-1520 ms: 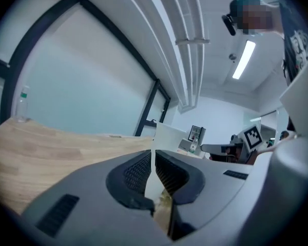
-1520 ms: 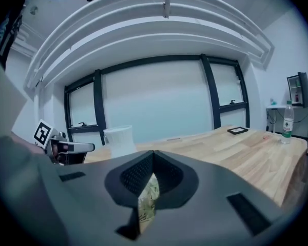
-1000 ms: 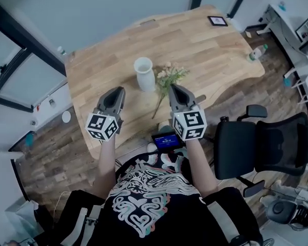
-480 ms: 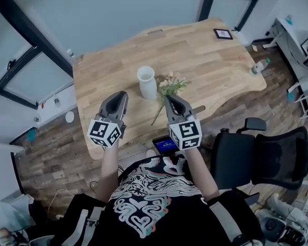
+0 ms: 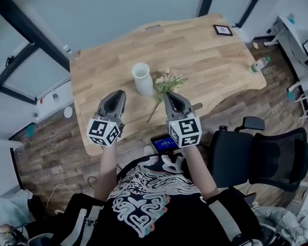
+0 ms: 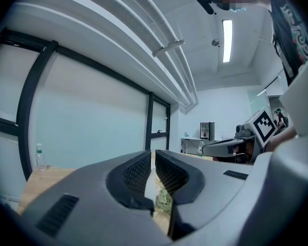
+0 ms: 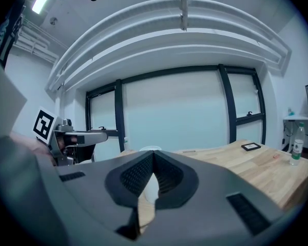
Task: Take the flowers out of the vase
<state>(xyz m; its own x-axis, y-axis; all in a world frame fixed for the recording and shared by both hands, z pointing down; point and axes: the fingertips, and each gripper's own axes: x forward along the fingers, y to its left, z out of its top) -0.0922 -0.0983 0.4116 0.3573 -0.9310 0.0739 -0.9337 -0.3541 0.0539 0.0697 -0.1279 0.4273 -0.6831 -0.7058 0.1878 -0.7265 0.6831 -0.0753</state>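
Not much has moved: the left gripper [image 5: 116, 94] has come up a little off the near edge of the table [image 5: 210, 55], and the right gripper [image 5: 169, 96] has hardly shifted from where it hung a second ago; neither has gone forward. The flowers [image 5: 167, 81] lie where they lay before, flat on the wood just to the right of the white vase [image 5: 141, 79], blooms near its side and the stem trailing back toward the person; the vase stands upright with nothing showing in its mouth. The left claw is all but together, only a thin slit between its ribbed pads and nothing caught in it; the right claw is closed tip to tip and empty too. From where I stand the job looks done: the bunch is out, both tools have let go, and the hands seem to be idling in front of the person rather than reaching for anything more.
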